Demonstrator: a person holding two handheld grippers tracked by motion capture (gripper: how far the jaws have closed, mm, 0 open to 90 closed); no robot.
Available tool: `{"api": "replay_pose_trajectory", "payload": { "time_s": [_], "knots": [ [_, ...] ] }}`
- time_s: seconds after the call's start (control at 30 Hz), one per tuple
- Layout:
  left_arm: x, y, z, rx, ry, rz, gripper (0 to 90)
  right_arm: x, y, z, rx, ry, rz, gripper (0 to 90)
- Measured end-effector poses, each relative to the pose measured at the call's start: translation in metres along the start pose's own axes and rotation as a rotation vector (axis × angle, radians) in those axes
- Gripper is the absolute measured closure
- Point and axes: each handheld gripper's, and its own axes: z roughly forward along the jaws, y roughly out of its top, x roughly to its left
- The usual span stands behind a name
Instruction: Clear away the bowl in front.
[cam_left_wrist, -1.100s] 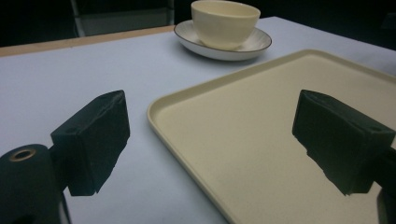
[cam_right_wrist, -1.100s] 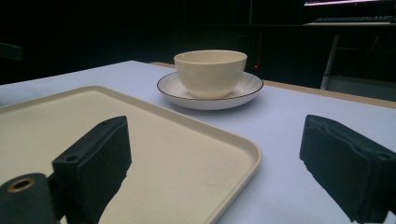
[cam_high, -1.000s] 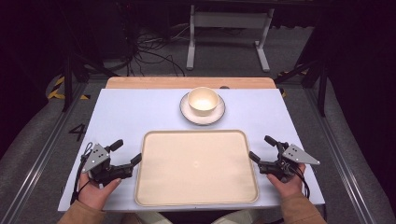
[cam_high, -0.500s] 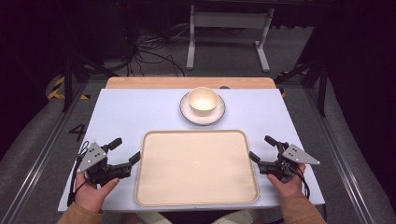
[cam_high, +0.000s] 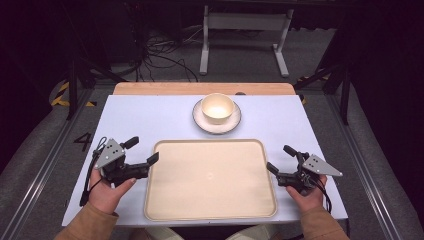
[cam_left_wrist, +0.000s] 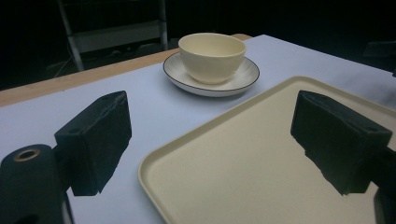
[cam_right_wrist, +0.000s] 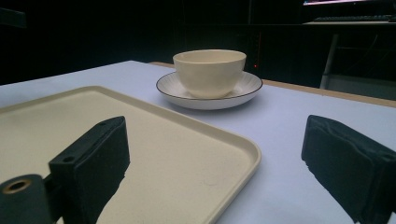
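Cream tray (cam_high: 210, 180) lies flat at tabletop (cam_high: 150, 120) center, btwn 2 claws: left claw (cam_high: 142, 154), right claw (cam_high: 281, 159), both spread wide, empty. Tray looks stiff, light, likely slick; grip raised side rims.

Tan sleeves (cam_high: 85, 227); black grippers with grey three-cornered plates (cam_high: 110, 149).

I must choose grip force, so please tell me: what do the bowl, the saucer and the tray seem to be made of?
Bowl: probably glazed ceramic; smooth cream surface with a soft sheen.
Saucer: likely ceramic too; white, fine radial lines, thin dark rim.
Tray: probably matte plastic; beige, rounded corners, raised moulded lip, no gloss.
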Motion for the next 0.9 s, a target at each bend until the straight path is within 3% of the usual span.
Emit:
{"api": "replay_pose_trajectory", "payload": {
  "time_s": [0.43,0.63,0.9],
  "knots": [
    [0.006,0.027,0.043,0.028,-0.030,0.021,13.4,0.000,0.000,0.000,-0.001,0.002,0.003,8.3],
    [0.003,0.036,0.062,0.038,-0.059,0.007,13.4,0.000,0.000,0.000,-0.001,0.001,0.006,8.3],
    [0.003,0.047,0.083,0.036,-0.067,0.000,13.4,0.000,0.000,0.000,0.001,0.002,0.000,8.3]
  ]
}}
